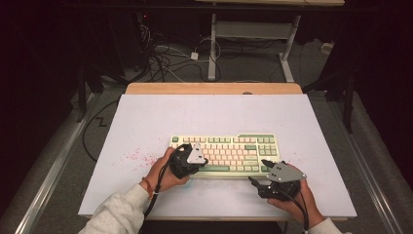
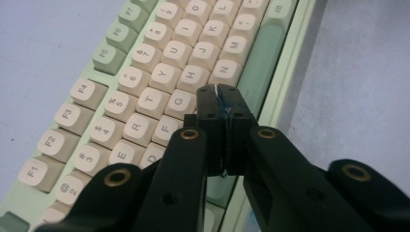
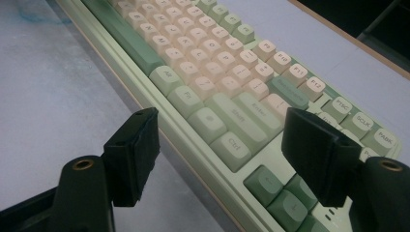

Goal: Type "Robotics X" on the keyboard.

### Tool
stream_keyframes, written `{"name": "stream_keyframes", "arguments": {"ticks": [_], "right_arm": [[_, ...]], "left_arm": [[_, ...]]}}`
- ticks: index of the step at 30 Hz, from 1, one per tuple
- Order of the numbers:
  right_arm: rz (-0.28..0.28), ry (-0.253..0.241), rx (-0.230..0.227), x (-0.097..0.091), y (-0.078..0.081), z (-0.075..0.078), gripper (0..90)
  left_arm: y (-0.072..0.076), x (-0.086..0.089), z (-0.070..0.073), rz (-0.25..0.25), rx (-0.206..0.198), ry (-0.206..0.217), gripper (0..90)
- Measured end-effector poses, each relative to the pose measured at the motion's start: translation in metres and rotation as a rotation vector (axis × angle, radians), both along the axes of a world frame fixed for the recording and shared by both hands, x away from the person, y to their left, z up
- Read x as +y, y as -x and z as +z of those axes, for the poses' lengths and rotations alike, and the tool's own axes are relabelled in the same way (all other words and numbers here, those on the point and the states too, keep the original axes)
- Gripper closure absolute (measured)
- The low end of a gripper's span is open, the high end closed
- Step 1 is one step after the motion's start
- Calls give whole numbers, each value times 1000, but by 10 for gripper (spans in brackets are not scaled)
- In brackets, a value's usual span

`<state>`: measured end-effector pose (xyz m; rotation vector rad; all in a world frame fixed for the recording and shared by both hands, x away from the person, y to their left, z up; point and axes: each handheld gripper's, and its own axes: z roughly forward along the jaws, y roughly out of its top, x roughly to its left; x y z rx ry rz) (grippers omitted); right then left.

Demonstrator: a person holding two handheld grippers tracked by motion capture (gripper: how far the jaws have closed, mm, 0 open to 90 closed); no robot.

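Two claws at the near edge of a white table (image 1: 146, 126), right claw (image 1: 261, 181) wide apart and holding nothing by the keyboard's (image 1: 225, 155) near right corner, left claw (image 1: 198, 162) pressed together, empty, over its near left keys.

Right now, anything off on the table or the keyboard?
Only one thing: reddish speckles stain the white table top just left of the keyboard, like spilled powder or paint flecks. The keyboard itself lies square to the table edge, with no key visibly missing or damaged.
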<state>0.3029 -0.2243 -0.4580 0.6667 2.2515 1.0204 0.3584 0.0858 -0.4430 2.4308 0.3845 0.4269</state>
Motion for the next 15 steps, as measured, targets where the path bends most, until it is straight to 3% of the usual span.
{"name": "stream_keyframes", "arguments": {"ticks": [10, 15], "right_arm": [[-7, -2, -4, -1, 0, 0, 299], [-6, -3, -5, -1, 0, 1, 299]], "left_arm": [[1, 10, 10, 41, -55, 59, 795], [1, 13, 12, 59, -77, 77, 661]]}}
